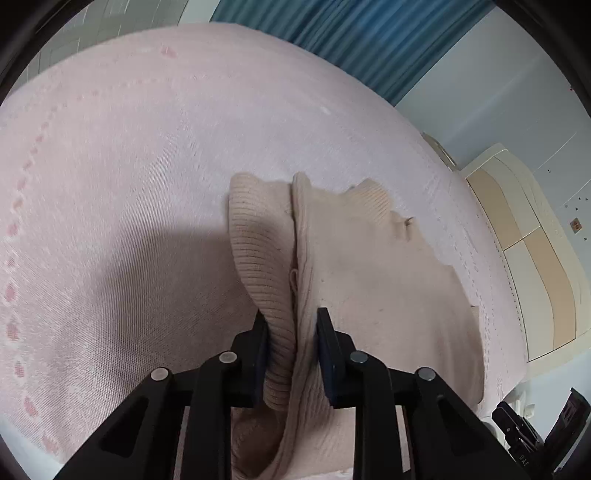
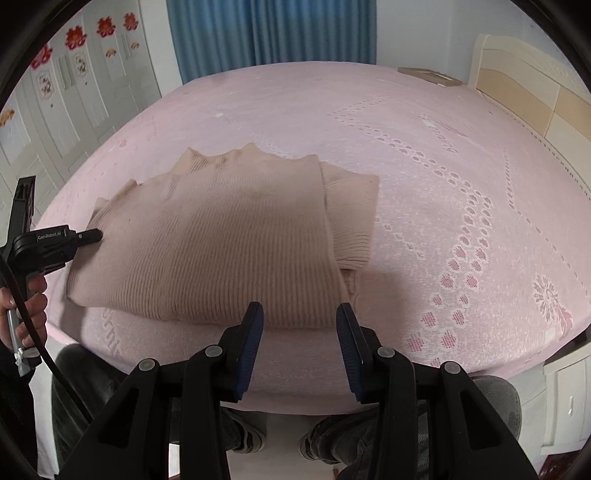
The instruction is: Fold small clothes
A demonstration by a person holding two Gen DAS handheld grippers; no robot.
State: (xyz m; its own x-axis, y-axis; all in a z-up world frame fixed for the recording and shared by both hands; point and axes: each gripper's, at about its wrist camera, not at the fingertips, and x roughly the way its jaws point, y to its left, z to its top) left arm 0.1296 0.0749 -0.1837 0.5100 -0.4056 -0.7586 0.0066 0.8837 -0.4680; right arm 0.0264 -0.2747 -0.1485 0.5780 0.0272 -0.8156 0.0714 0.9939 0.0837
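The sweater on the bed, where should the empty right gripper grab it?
Grip the ribbed edge of the beige sweater nearest the open right hand-held gripper, coming in low from the front edge of the pink bed. That folded edge lies flat and faces it, while the left hand-held gripper already pinches the other end.

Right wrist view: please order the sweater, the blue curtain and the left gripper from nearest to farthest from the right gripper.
1. The sweater, folded on the bed, straight ahead of the right gripper.
2. The left gripper, far left, at the sweater's left edge.
3. The blue curtain, beyond the bed's far side.
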